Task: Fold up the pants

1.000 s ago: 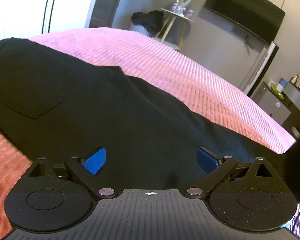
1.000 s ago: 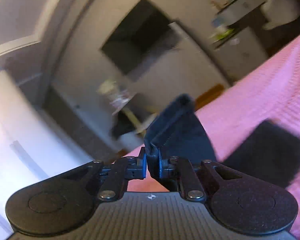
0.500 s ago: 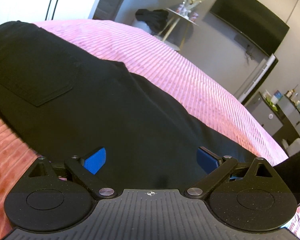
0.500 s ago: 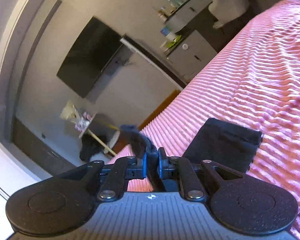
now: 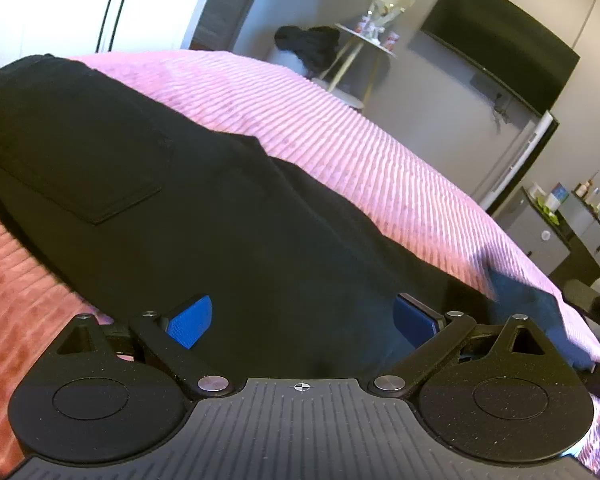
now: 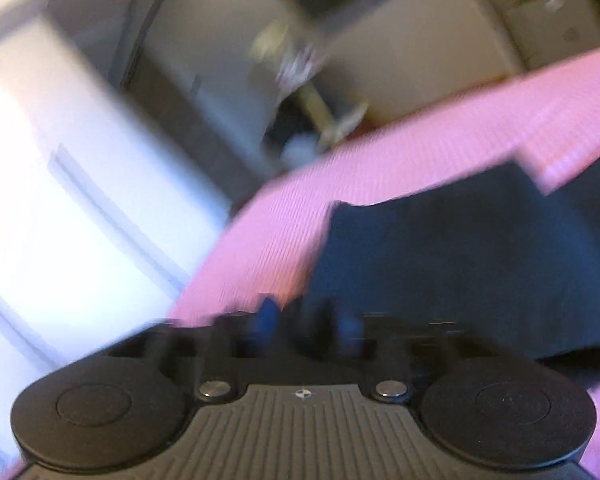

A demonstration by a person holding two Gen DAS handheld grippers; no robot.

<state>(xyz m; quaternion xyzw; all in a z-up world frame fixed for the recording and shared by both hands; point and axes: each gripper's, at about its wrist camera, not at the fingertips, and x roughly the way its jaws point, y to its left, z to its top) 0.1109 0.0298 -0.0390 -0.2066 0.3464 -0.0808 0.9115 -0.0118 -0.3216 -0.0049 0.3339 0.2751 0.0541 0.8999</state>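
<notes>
Here the black pants (image 5: 228, 216) lie across the pink bedspread (image 5: 380, 152), leg end toward 3 o'clock. Left gripper (image 5: 302, 316) gapes wide, empty; right gripper (image 6: 308, 320) is opening, cloth between its blurred fingers. Best let the hem drop flat, edges aligned.

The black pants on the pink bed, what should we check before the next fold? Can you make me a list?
1. Pants lying on the pink bed cover: ok, spread flat, back pocket up.
2. Left gripper ready: ok, jaws wide open above the fabric, pinching nothing.
3. Right gripper let go: its jaws are opening; whether cloth sits between them, cannot tell, the view is blurred.
4. Pant leg end set down on the bed: ok, though blurred.
5. Leg edges lined up: cannot tell.
</notes>
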